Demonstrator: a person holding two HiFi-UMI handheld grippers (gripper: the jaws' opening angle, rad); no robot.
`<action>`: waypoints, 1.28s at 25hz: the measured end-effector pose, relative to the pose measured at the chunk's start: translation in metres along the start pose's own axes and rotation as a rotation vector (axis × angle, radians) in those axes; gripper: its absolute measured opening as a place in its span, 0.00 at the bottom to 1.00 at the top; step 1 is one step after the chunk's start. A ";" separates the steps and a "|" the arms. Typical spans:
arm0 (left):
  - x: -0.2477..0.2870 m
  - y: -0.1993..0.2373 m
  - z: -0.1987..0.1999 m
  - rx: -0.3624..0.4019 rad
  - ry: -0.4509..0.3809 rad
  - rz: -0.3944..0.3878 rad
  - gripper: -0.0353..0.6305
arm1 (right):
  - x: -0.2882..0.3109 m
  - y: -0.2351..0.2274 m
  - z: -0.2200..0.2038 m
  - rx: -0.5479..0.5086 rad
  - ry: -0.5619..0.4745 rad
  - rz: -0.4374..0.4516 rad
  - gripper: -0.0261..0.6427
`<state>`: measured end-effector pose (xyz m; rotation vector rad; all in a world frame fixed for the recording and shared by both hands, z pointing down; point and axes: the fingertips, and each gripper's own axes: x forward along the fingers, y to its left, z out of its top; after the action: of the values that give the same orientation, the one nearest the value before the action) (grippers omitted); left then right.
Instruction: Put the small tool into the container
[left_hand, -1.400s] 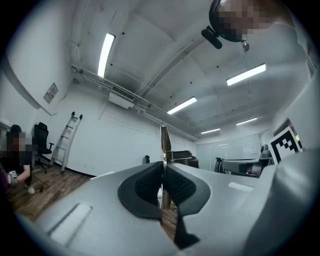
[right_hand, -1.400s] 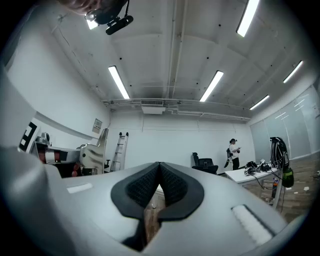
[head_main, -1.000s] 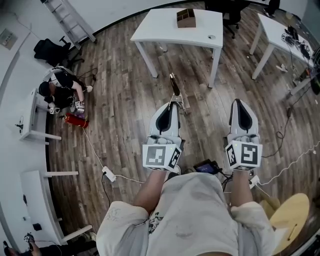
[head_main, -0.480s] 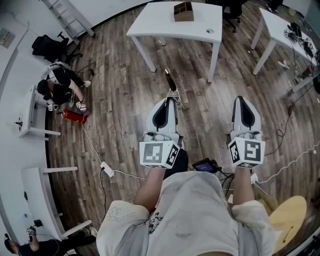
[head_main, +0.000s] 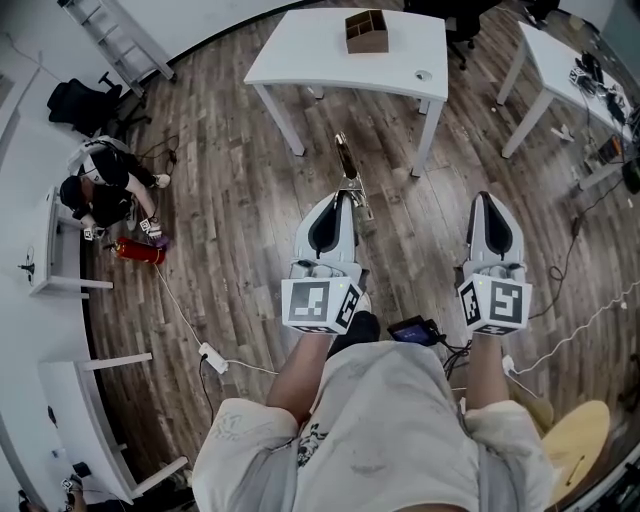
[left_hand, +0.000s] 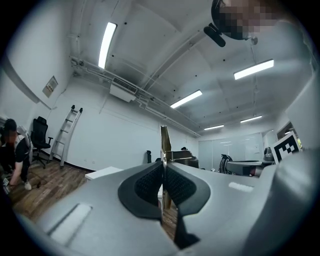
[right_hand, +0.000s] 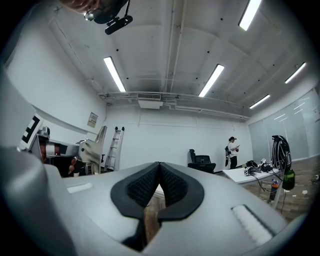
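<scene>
Head view, left gripper: the left gripper is at the 6 o'clock half of the frame, its nose toward 12 o'clock, closed on the small tool.
Head view, tool: its brown end sticks out past the jaw tips toward 12 o'clock, above the wooden floor, well short of the table.
Head view, right gripper: the right gripper lies at 3 o'clock of the left one, parallel to it.
Head view, container: the brown container stands on the white table at 12 o'clock, well apart from both grippers.
Left gripper view, jaws: the left gripper has its pads pressed onto the thin shank of the small tool, which rises toward 12 o'clock.
Left gripper view, surroundings: a ladder leans on the wall at 9 o'clock.
Right gripper view, jaws: the right gripper has its pads meeting at the tips, with nothing between them.
Right gripper view, surroundings: a person stands at 3 o'clock.
</scene>
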<state>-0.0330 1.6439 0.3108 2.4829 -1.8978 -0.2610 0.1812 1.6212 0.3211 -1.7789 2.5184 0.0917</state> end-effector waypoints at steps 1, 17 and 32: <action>0.018 0.024 0.003 -0.001 0.001 -0.001 0.09 | 0.028 0.010 0.001 -0.003 0.002 -0.002 0.05; 0.213 0.329 0.039 -0.024 0.020 -0.015 0.09 | 0.366 0.154 0.006 -0.032 0.012 -0.028 0.04; 0.294 0.470 0.041 -0.044 0.013 -0.035 0.09 | 0.504 0.219 -0.001 -0.059 0.009 -0.071 0.05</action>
<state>-0.4141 1.2398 0.2819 2.4853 -1.8251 -0.2838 -0.1937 1.2205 0.2844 -1.8928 2.4806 0.1566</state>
